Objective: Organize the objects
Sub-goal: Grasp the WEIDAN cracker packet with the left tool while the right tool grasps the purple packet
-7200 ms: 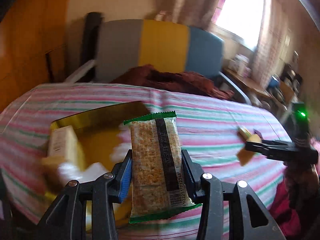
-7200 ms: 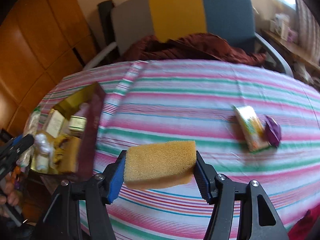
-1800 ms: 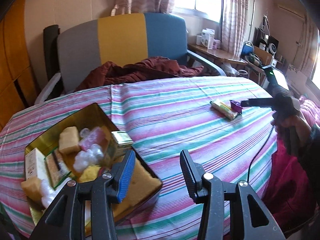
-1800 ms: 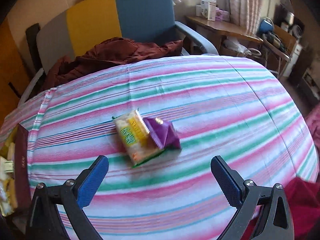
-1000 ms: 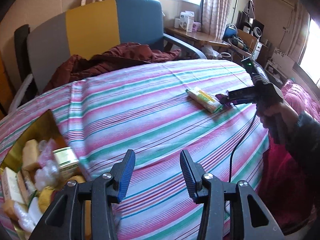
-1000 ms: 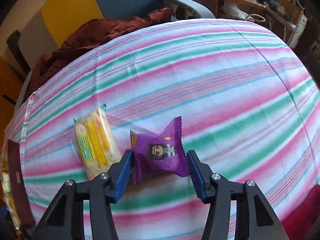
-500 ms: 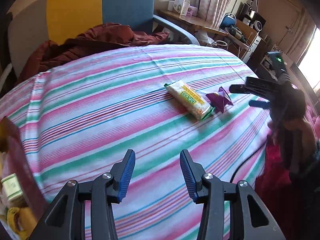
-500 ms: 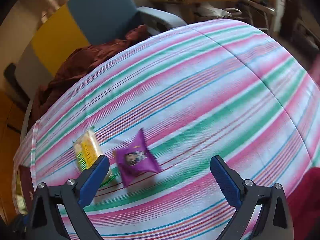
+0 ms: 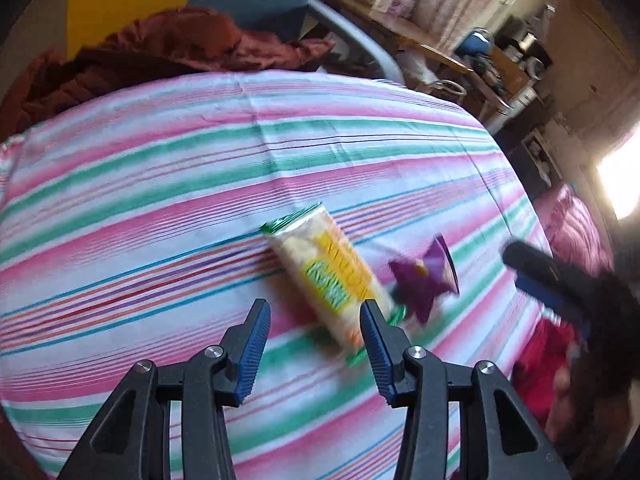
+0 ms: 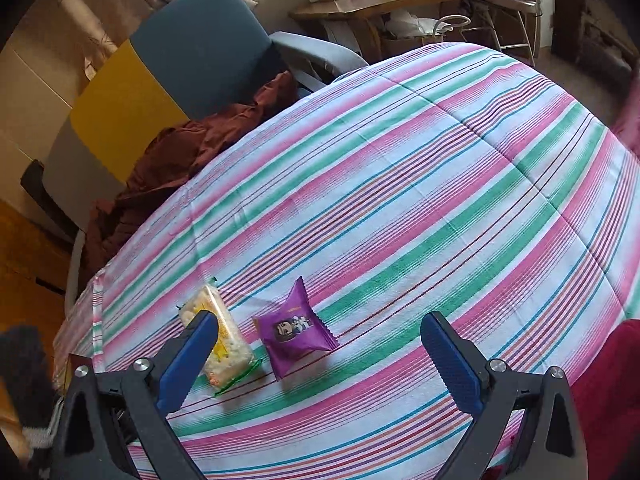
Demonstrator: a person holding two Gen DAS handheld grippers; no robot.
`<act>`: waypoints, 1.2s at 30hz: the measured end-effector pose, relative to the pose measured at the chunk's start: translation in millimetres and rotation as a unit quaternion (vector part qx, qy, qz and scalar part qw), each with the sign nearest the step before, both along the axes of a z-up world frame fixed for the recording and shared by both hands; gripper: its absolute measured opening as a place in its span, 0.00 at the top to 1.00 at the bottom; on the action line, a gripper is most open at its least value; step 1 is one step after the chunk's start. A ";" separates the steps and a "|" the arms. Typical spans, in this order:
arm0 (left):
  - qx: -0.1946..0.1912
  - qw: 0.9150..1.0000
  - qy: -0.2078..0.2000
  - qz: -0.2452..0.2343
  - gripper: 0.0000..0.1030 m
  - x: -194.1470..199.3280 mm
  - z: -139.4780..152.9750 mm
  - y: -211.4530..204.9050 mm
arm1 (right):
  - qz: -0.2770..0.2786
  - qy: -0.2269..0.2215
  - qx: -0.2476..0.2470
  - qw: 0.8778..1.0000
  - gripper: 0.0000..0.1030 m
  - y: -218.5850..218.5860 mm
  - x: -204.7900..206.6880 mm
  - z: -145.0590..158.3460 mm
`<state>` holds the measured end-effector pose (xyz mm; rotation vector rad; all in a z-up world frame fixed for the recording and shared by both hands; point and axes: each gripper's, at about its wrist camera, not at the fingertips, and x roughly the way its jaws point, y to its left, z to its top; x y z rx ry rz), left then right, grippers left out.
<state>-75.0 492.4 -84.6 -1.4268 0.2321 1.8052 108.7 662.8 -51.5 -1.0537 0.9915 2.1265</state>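
On the striped tablecloth lies a yellow-and-green cracker packet, and right of it a small purple snack packet. My left gripper hovers just short of the cracker packet's near end, its jaws narrowly apart with nothing between the pads. The packet's near corner runs behind the right finger. In the right wrist view the right gripper stands wide open above the purple packet, which rests free on the cloth. The cracker packet is partly hidden by its left finger. The right gripper also shows at the left view's right edge.
A chair with grey, yellow and blue panels stands behind the table, with a brown garment draped on it. A cluttered wooden desk is at the back right. A dark red box edge shows far left. Red fabric lies beyond the table's right edge.
The right gripper let go of the purple packet, opened wide and lifted off it. The left gripper swept right across the table to the cracker packet, and the tin left its view.
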 end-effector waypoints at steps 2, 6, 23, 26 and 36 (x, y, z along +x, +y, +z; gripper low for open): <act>-0.005 1.000 -0.014 0.015 0.54 -5.2 -6.6 12.7 | 0.000 0.002 0.002 1.000 0.01 0.5 1.5 1.8; -0.030 0.998 -0.025 0.047 0.53 -14.1 -19.5 35.9 | -0.003 0.010 -0.002 1.000 0.01 2.7 2.8 4.7; -0.075 0.987 0.124 -0.061 0.55 17.6 -24.0 32.6 | 0.009 0.010 -0.007 1.000 0.01 3.5 -2.8 3.8; -0.067 0.987 0.141 -0.042 0.55 13.5 -23.5 -12.2 | 0.034 0.009 -0.022 0.999 0.01 -3.9 -10.6 -0.3; -0.022 0.989 0.149 0.000 0.55 19.2 -23.0 -113.8 | 0.046 0.039 -0.157 0.986 0.09 -8.7 -28.9 -50.8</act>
